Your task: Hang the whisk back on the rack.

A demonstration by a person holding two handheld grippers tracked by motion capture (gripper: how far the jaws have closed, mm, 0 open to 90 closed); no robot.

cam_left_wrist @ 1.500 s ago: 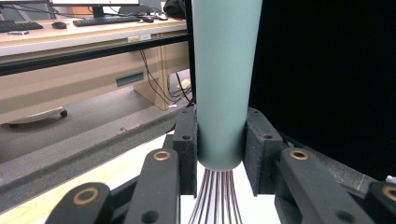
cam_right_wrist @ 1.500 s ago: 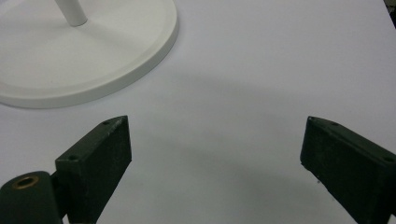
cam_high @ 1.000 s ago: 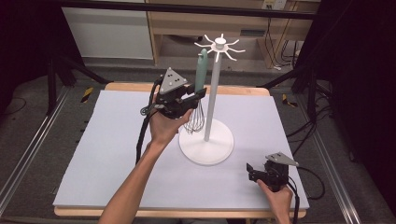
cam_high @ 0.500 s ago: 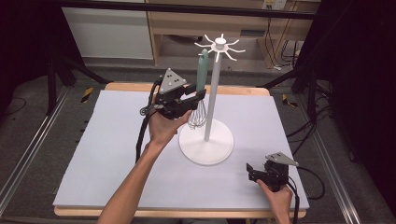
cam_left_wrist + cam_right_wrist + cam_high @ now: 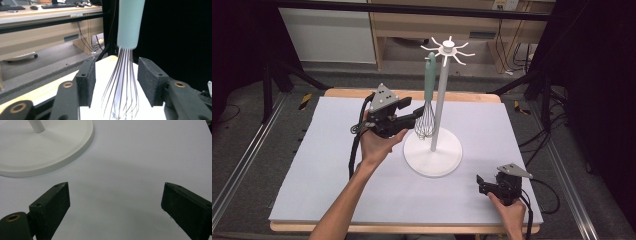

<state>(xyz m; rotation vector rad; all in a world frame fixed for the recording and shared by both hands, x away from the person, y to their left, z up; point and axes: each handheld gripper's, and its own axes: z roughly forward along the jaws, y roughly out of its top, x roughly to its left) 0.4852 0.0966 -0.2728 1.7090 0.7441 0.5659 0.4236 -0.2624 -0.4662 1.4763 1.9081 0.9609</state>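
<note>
Whisk [image 5: 427, 107] in the high view: a pale green handle with a loop at its top, hooked on one arm of the white stand [image 5: 439, 100], and a bare wire cage that hangs beside the pole above the round base. No brand, label or writing can be read on it. The stand rests on a white table [image 5: 312, 165]. The left gripper [image 5: 414, 117] is level with the wire cage; its jaws are opening, one on each side of the wires. The right gripper [image 5: 480, 183] rests low on the table near the front right corner, well apart from the stand.

Left gripper view: the whisk [image 5: 125, 75] hangs between the two black pads [image 5: 86, 80], with a gap on each side; the wires are not pinched.

Right gripper view: the right gripper [image 5: 115, 202] has its jaws spread wide over the bare table, nothing between them. The stand base [image 5: 50, 147] lies beyond.
</note>
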